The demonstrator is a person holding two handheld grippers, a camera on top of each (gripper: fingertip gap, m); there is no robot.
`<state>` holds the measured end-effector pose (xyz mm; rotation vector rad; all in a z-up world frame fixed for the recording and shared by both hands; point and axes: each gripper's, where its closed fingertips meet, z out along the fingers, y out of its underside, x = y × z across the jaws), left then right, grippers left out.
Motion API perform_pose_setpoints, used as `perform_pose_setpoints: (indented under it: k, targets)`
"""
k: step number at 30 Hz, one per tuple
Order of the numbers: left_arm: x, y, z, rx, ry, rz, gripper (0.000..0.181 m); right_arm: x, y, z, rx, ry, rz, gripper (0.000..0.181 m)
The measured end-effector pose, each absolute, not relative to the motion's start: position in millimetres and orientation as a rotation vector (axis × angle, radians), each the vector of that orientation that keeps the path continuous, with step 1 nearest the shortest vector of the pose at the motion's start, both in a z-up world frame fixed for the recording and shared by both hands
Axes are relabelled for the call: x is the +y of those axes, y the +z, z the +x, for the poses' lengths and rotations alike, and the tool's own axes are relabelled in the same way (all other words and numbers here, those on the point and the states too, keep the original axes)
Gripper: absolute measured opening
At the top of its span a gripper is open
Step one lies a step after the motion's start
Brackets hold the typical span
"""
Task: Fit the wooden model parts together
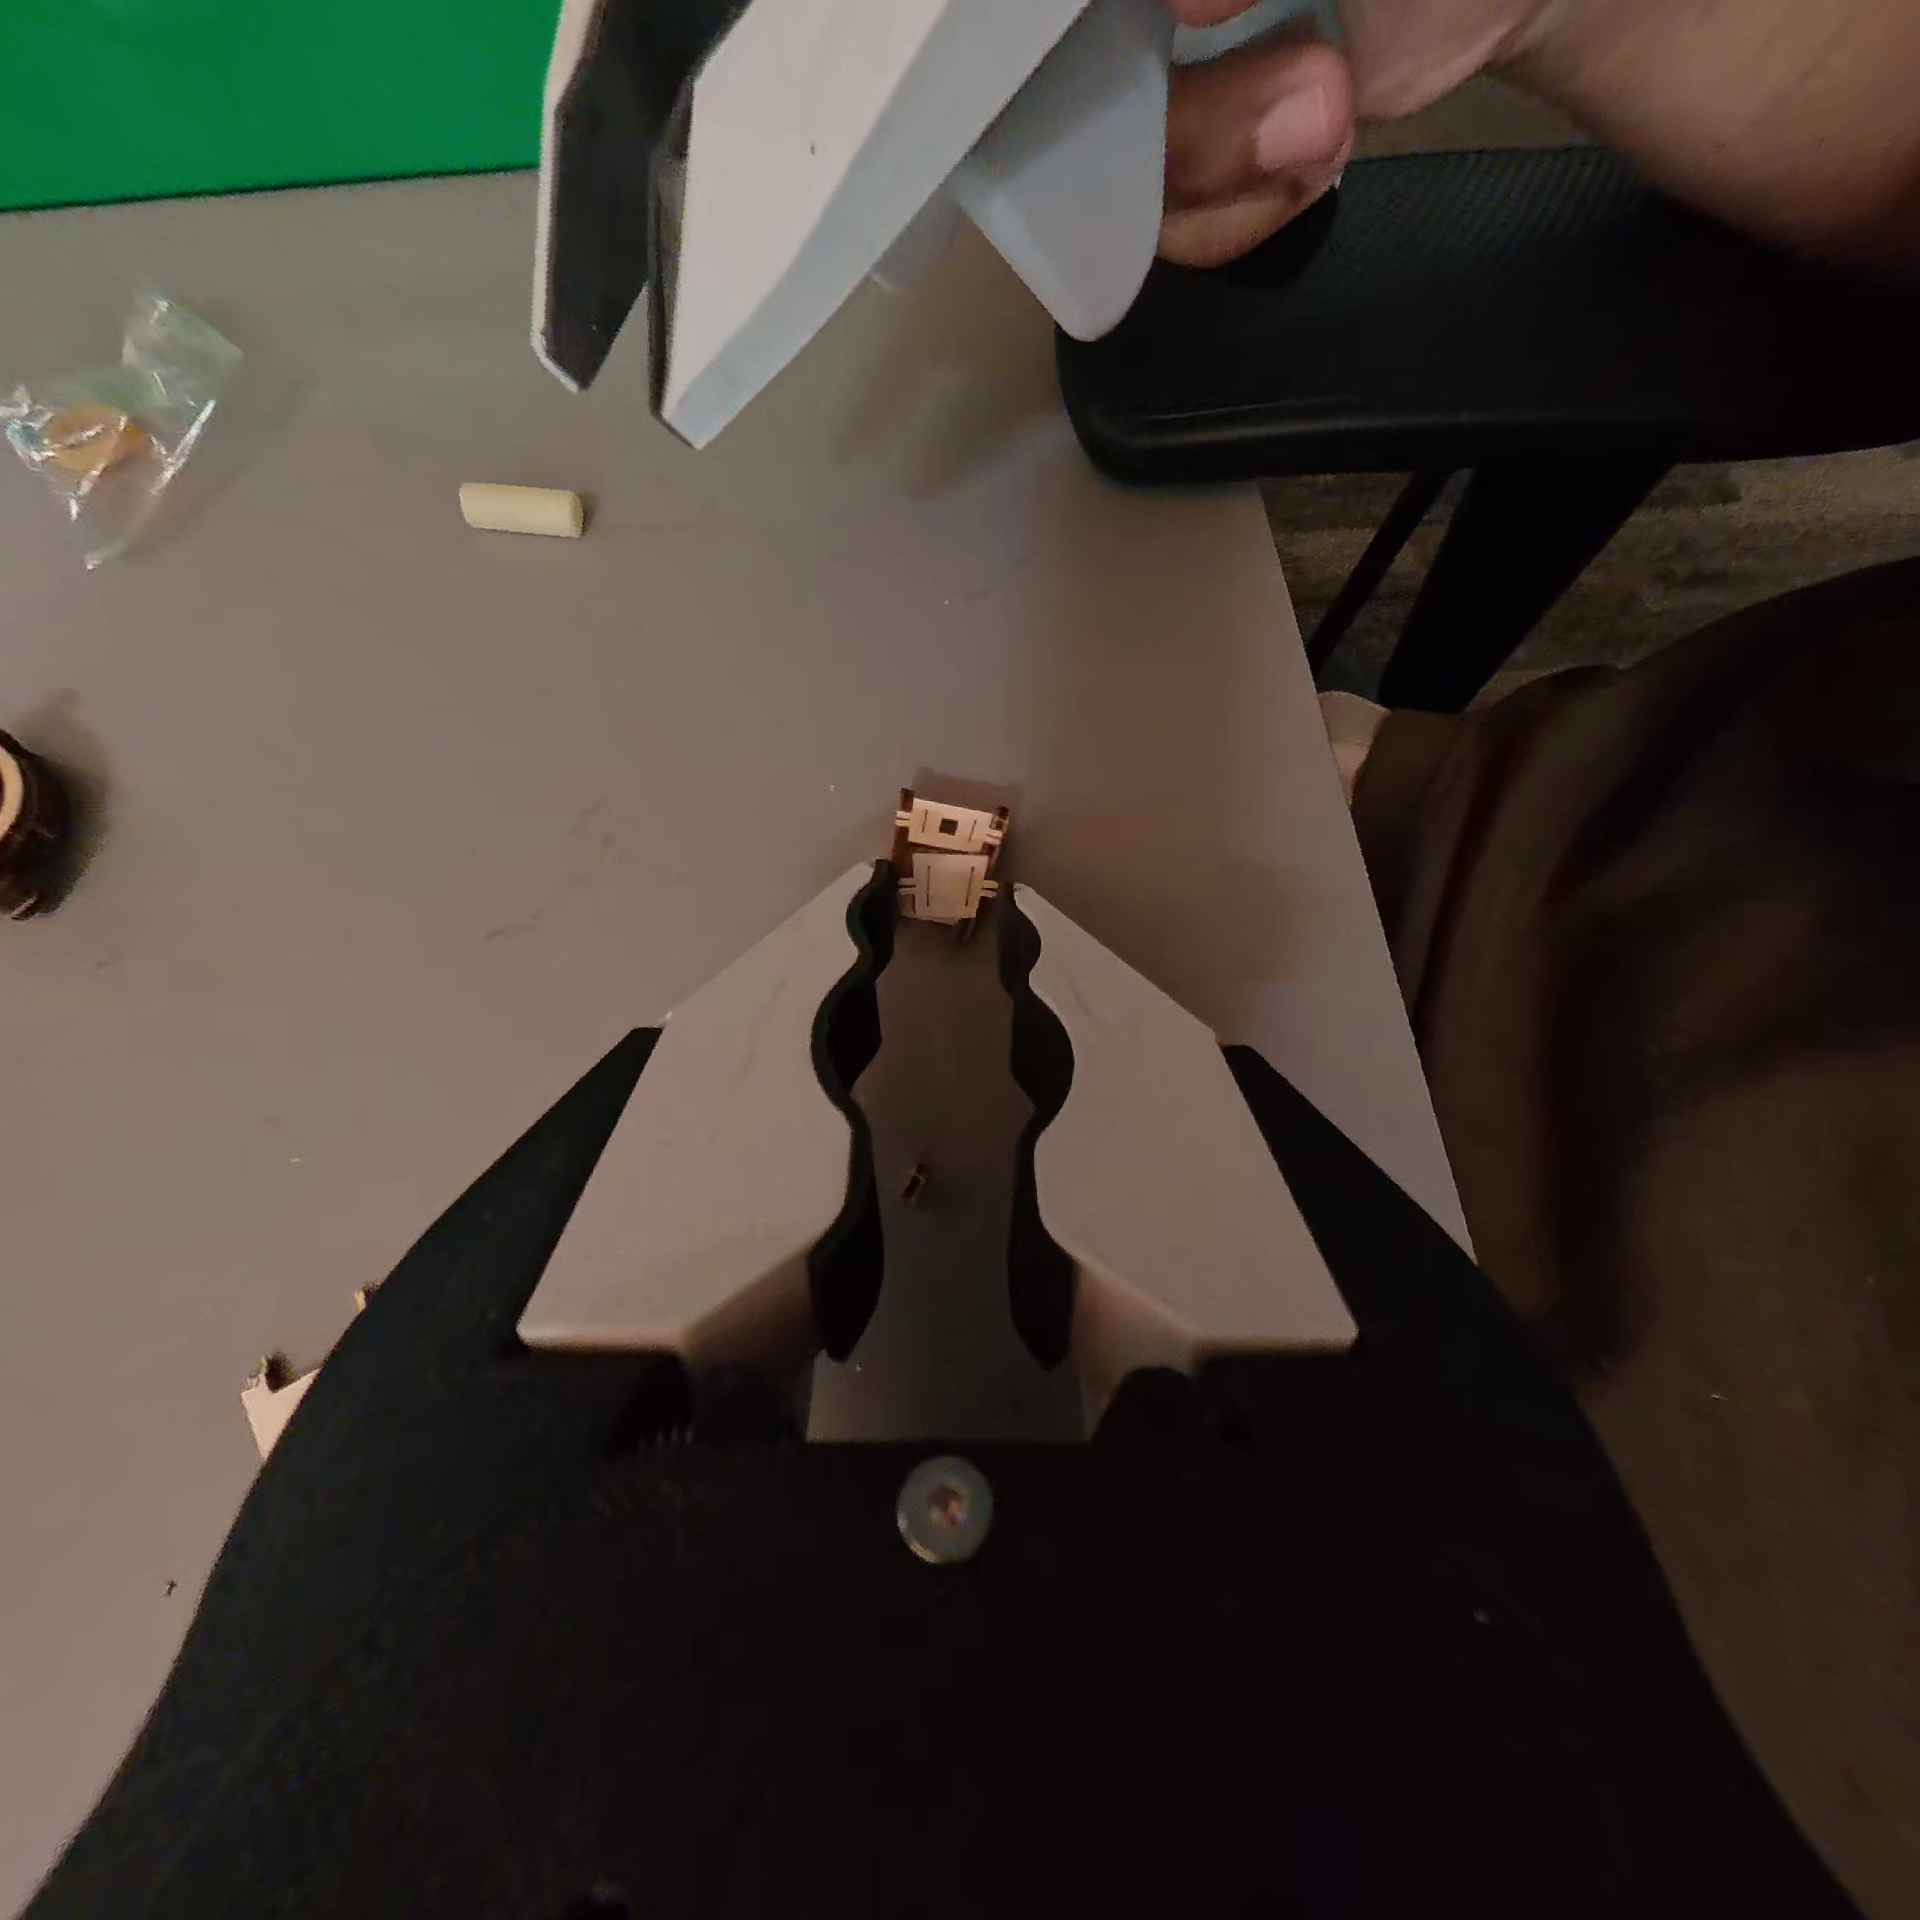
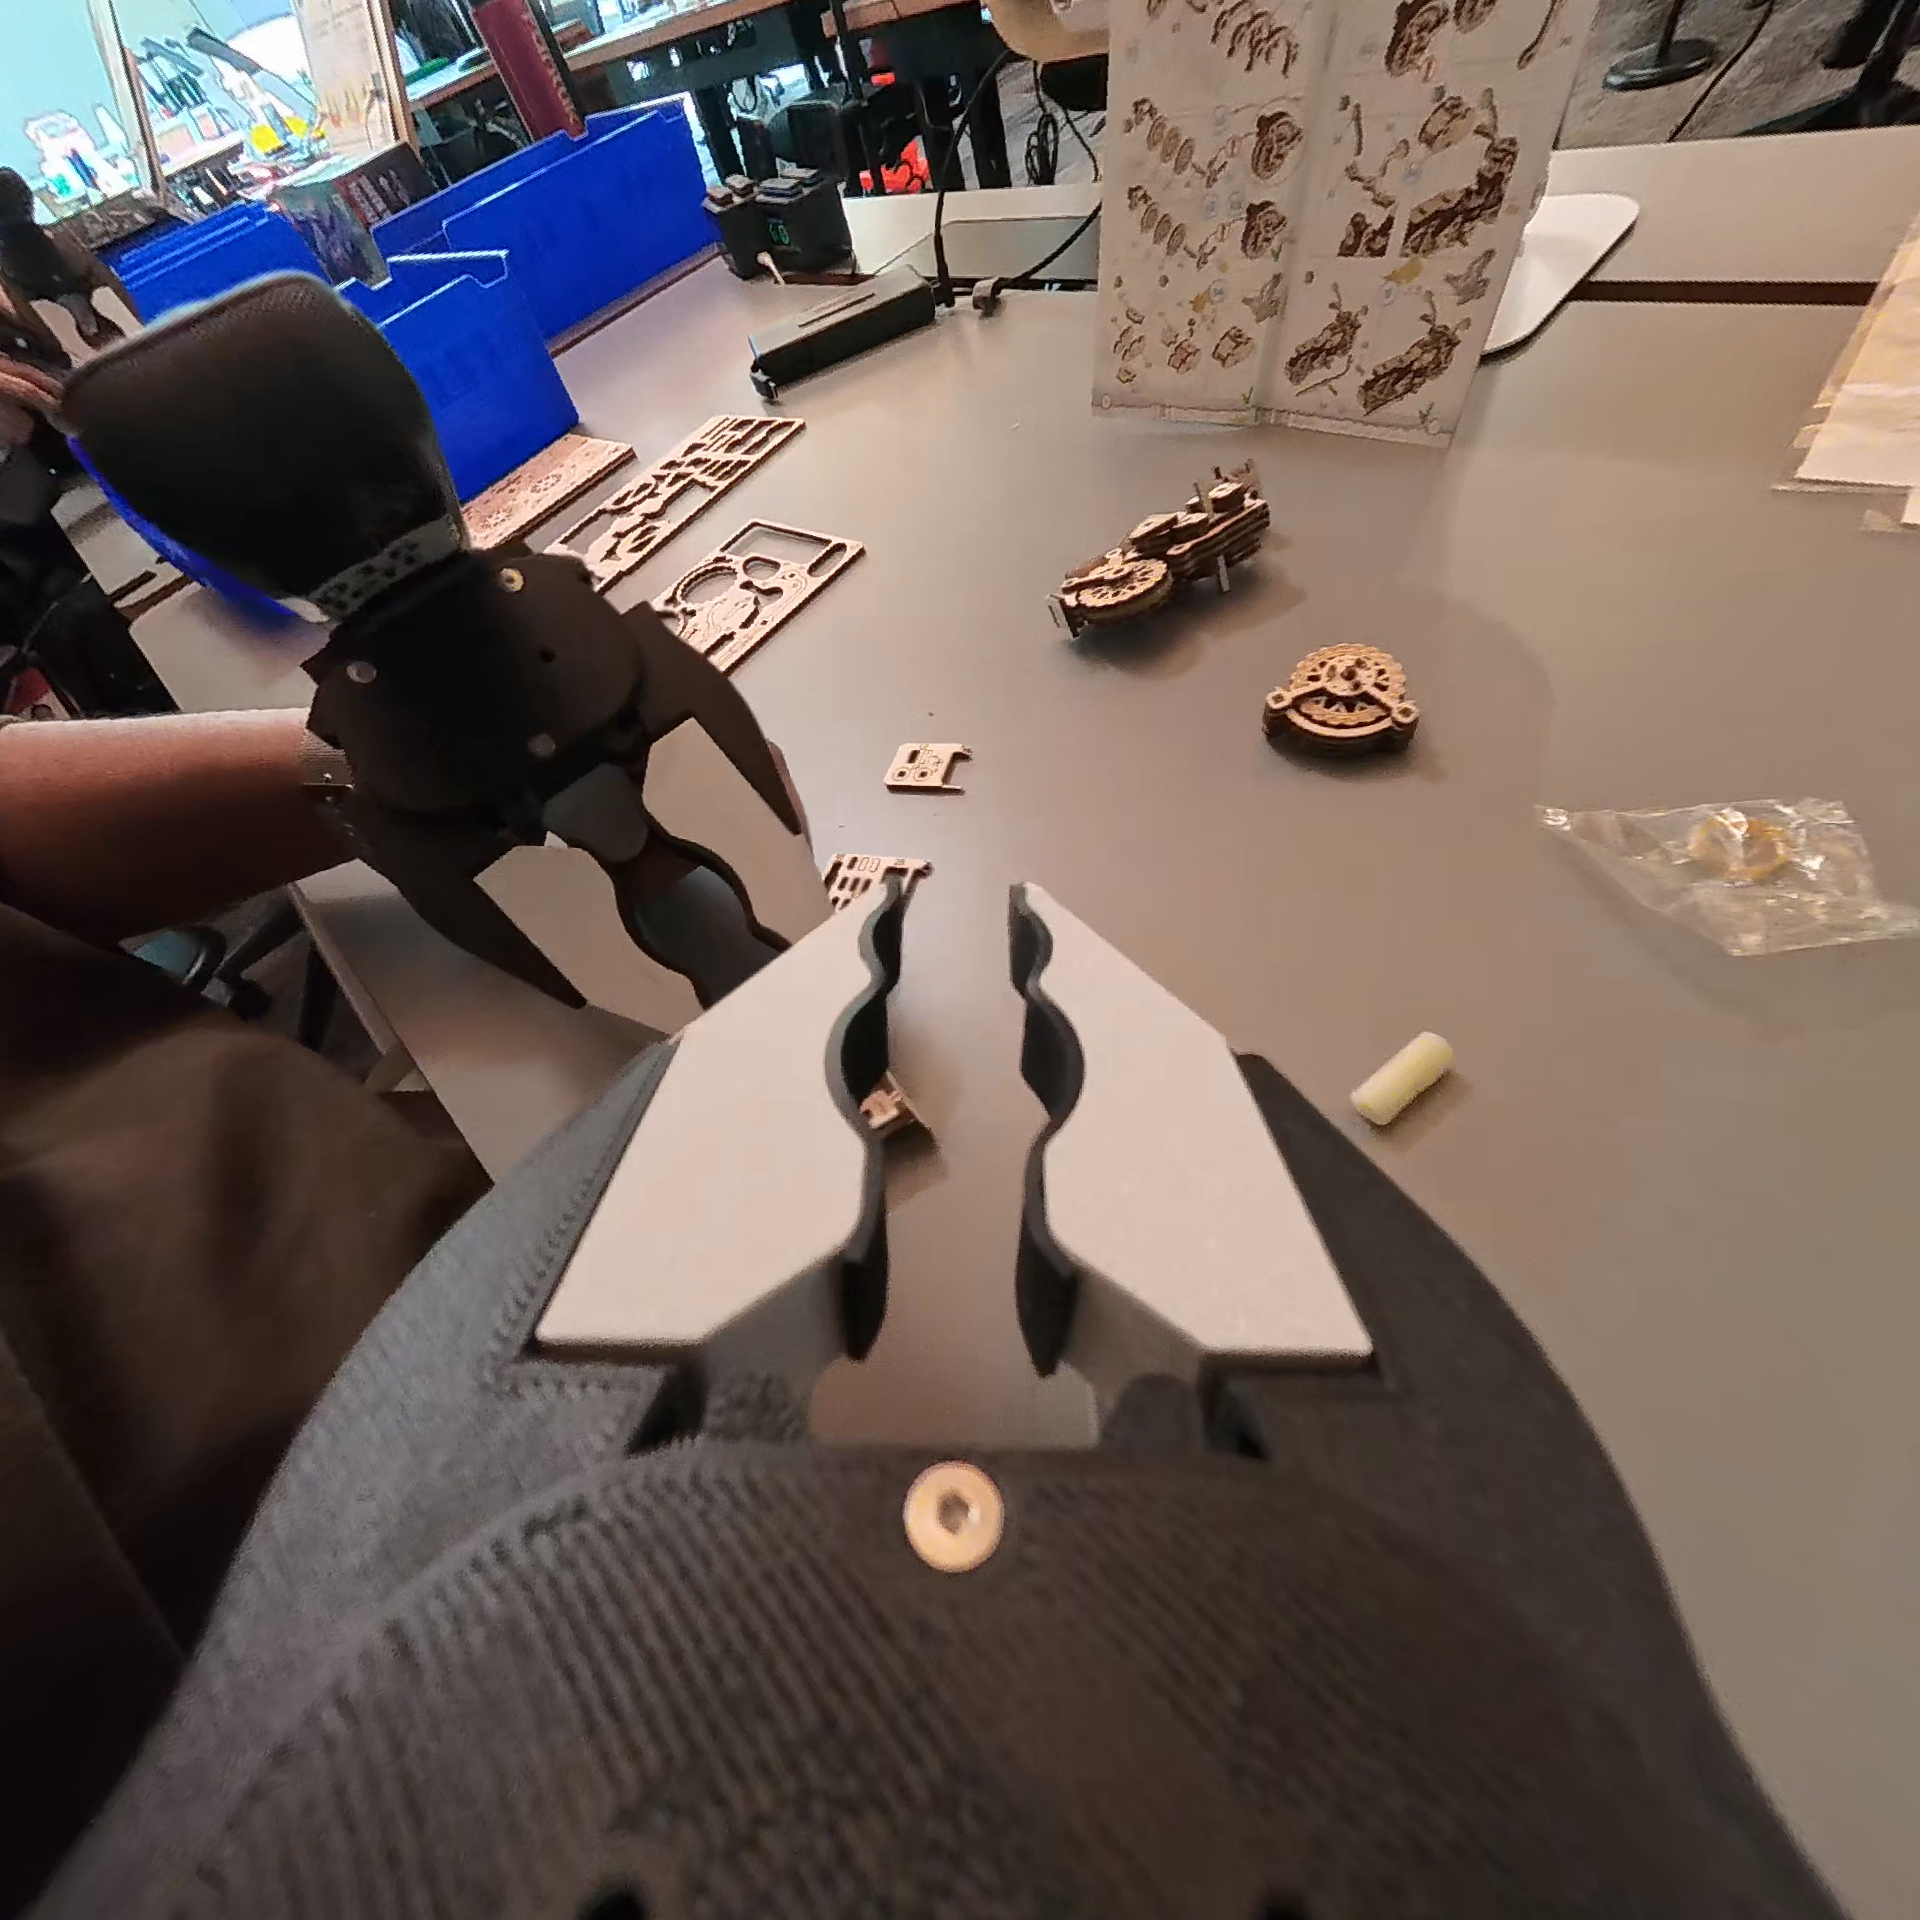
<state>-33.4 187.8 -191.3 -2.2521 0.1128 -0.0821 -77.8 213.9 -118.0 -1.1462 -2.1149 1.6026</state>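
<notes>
My left gripper points down at the grey table. Its fingertips close on both sides of a small pale wooden assembly that stands on the table near the right edge. The same assembly shows partly in the right wrist view, with the left gripper's black body beside it. My right gripper is open and empty and hovers above the table. It also shows at the top of the left wrist view. Two small flat wooden parts lie just ahead of it.
A partly built wooden model, a round gear unit, punched-out part sheets, a standing instruction sheet, a plastic bag and a cream cylinder are on the table. Blue bins stand at the back left. A black chair stands beyond the table edge. There is about 9 cm between the tips of the two grippers. The cream cylinder lies around 11 cm away from my right fingertips. Seen from the left wrist view as well.
</notes>
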Motion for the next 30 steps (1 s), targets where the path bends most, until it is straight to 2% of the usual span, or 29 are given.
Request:
perform_pose_setpoints:
  k: [22,24,30]
  targets:
    - [168,-203,-41,0.059,-0.077,-2.329,0.023,209,-127,-77,-2.154,1.571,-1.13,0.016]
    - [169,-204,-40,0.054,-0.086,-2.332,0.021,208,-127,-77,-2.158,1.562,-1.125,0.016]
    - [168,-196,-45,0.001,-0.077,-2.287,0.0,205,-129,-76,-2.164,1.553,-1.108,0.016]
